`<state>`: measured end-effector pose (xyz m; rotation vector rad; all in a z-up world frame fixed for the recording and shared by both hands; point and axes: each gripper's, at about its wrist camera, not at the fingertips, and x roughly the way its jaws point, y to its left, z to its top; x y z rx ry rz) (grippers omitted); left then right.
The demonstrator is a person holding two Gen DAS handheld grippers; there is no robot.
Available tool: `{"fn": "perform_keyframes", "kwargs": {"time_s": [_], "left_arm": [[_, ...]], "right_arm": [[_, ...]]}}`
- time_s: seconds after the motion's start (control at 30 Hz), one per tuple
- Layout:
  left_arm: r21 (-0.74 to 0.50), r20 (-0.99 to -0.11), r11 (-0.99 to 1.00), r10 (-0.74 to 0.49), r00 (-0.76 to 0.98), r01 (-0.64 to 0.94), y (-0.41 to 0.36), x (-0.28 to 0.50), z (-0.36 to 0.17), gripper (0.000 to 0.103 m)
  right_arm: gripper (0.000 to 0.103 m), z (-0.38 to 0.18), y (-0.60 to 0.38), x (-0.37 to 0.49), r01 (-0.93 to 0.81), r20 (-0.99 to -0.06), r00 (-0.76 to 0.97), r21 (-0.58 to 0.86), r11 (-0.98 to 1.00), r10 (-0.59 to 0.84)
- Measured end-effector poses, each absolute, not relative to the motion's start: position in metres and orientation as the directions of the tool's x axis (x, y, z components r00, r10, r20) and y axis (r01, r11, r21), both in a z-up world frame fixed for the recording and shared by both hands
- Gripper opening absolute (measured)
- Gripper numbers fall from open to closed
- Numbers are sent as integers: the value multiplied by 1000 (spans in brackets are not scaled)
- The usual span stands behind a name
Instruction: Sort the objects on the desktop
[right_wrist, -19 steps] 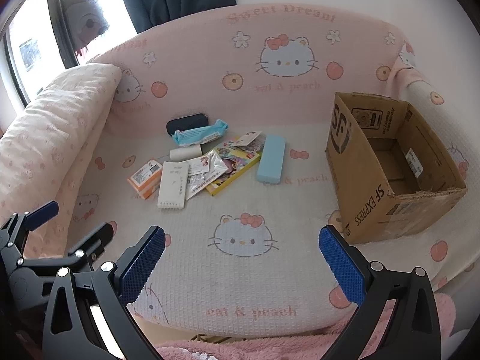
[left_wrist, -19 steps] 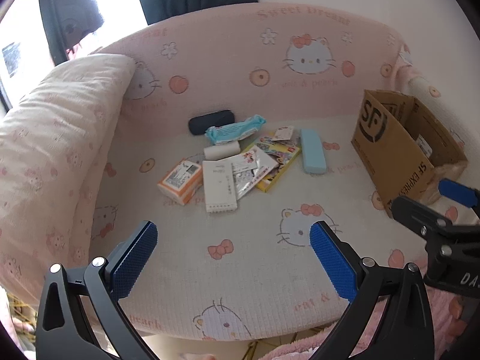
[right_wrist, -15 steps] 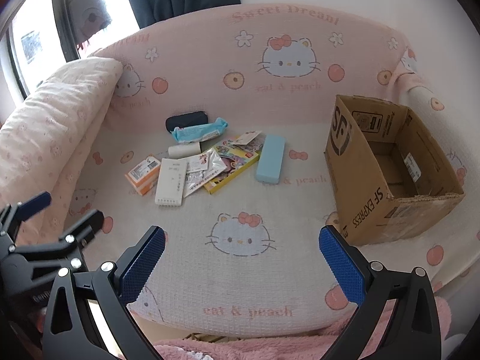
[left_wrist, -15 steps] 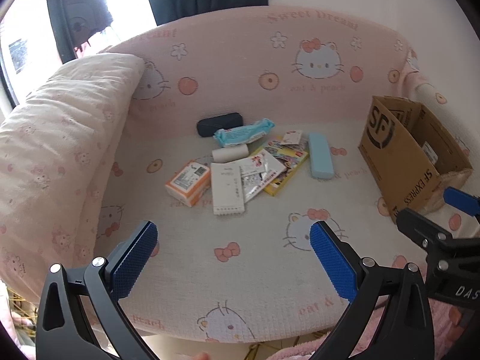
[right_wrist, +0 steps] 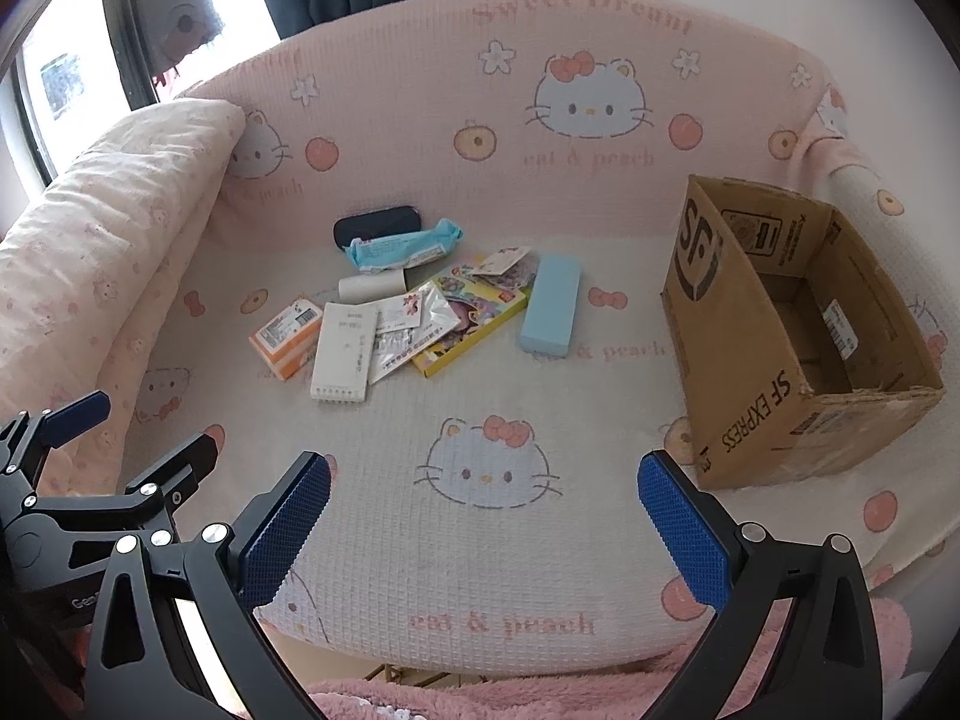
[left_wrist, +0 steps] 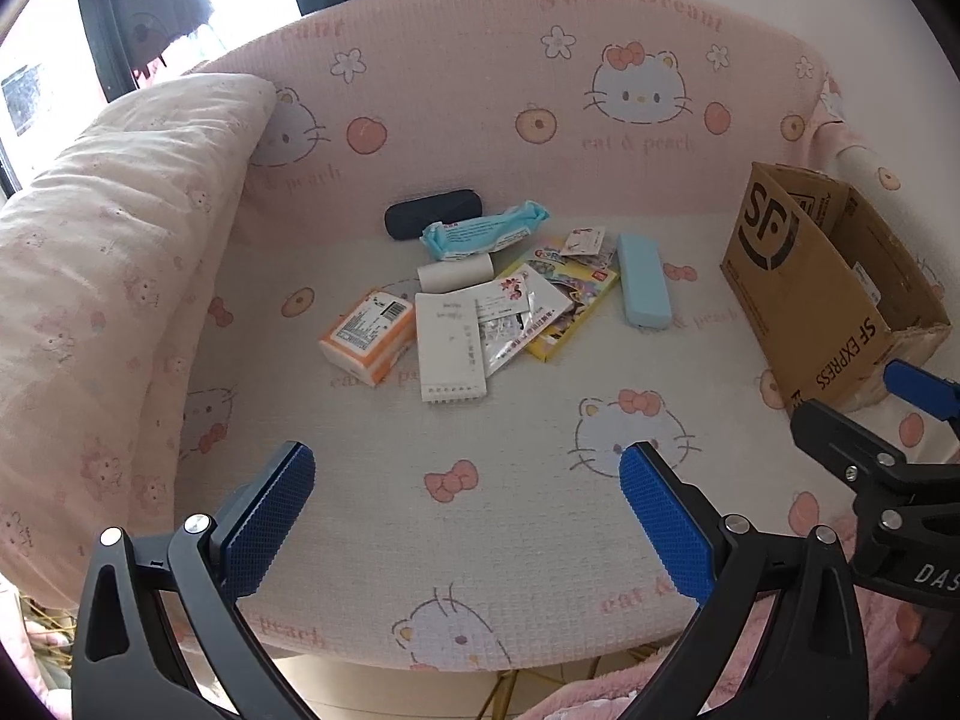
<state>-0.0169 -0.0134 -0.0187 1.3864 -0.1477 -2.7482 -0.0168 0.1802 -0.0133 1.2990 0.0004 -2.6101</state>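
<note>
A pile of small objects lies on the pink Hello Kitty seat: a white notepad (left_wrist: 450,348), an orange packet (left_wrist: 369,336), a blue tissue pack (left_wrist: 480,231), a dark case (left_wrist: 432,213), a white roll (left_wrist: 455,273), a yellow picture box (left_wrist: 570,312) and a light blue case (left_wrist: 643,288). The pile also shows in the right wrist view, with the notepad (right_wrist: 343,351) and light blue case (right_wrist: 551,303). An open cardboard SF box (right_wrist: 798,330) stands at the right. My left gripper (left_wrist: 465,516) and right gripper (right_wrist: 483,528) are open and empty, near the seat's front edge.
A padded pink backrest (left_wrist: 540,90) curves behind the seat. A thick pink cushion (left_wrist: 108,276) lies along the left side. A fluffy pink blanket (right_wrist: 540,696) hangs below the front edge. The right gripper's body (left_wrist: 888,480) shows at the right of the left wrist view.
Both grippers have drifted slightly, shifting the view a little. The objects and the box have not moved. Both grippers stay open.
</note>
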Motion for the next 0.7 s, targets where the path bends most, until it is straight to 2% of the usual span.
{"fn": "perform_keyframes", "kwargs": {"time_s": [0.4, 0.7], "left_arm": [[78, -804, -996, -82, -589, 32, -31, -52, -42, 103], [-50, -821, -998, 14, -571, 47, -50, -92, -77, 103]], "right_arm": [[103, -44, 165, -62, 202, -829, -519, 118, -972, -208], [103, -71, 152, -101, 207, -843, -473, 177, -962, -257]]}}
